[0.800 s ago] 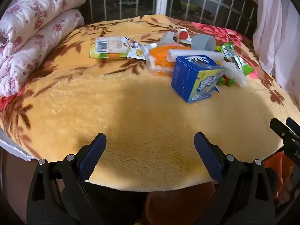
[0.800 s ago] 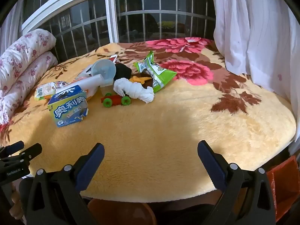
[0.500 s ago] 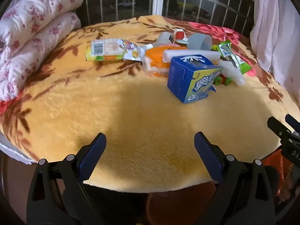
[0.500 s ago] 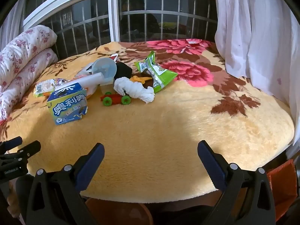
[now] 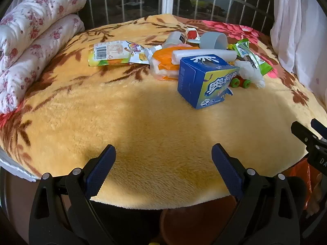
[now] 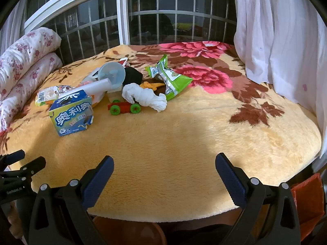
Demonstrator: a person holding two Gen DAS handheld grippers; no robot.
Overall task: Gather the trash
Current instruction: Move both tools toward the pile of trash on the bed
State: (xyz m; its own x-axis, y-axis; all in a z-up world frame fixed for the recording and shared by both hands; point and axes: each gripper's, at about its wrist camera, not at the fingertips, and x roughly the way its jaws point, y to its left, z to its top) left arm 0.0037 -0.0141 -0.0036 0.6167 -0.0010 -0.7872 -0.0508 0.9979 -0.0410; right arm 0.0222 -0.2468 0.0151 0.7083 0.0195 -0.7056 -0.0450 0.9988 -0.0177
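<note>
Step in hand, as judged: approach, before any first pick. Both tongs hang over the near edge of the bed (image 5: pixel 143 126), and nothing is held.

Left tongs (image 5: pixel 163 163): jaws wide apart, empty, over bare blanket at the near edge. Right tongs (image 6: pixel 164 170): likewise wide apart, empty, over the near edge toward the bed's right side.

Trash lies in one cluster around the middle of the bed, toward the far edge and the barred window (image 6: pixel 143 20), well apart from both tongs.

Items and surfaces:
- Blue cookie box (image 5: pixel 204 81): printed cardboard, rectangular, tilted on one edge, top flap open. Nearest item to the left tongs.
- Yellow snack pouch (image 5: pixel 114 54): flat glossy film with barcode, lying toward the left edge.
- Orange-and-white wrapper (image 5: pixel 165 65): soft, crumpled plastic.
- White tube (image 5: pixel 204 54): smooth cylinder lying across the box top.
- Grey cup (image 5: pixel 214 40): rigid plastic, on its side.
- Green snack bag (image 6: pixel 171 79): crinkled foil, torn open.
- Wadded white tissue (image 6: pixel 145 98): soft, twisted, touching a toy car (image 6: pixel 123 108) with green wheels (probably not trash).

The blanket is deep plush, yellow with red flowers, so thin film will sit into the pile. Rolled floral quilts (image 5: pixel 30 47) line the left edge.

Next move, as judged: reach forward to the box and close across its narrower faces. An orange container (image 6: pixel 306 200) shows below the near right corner, possibly the bin.
</note>
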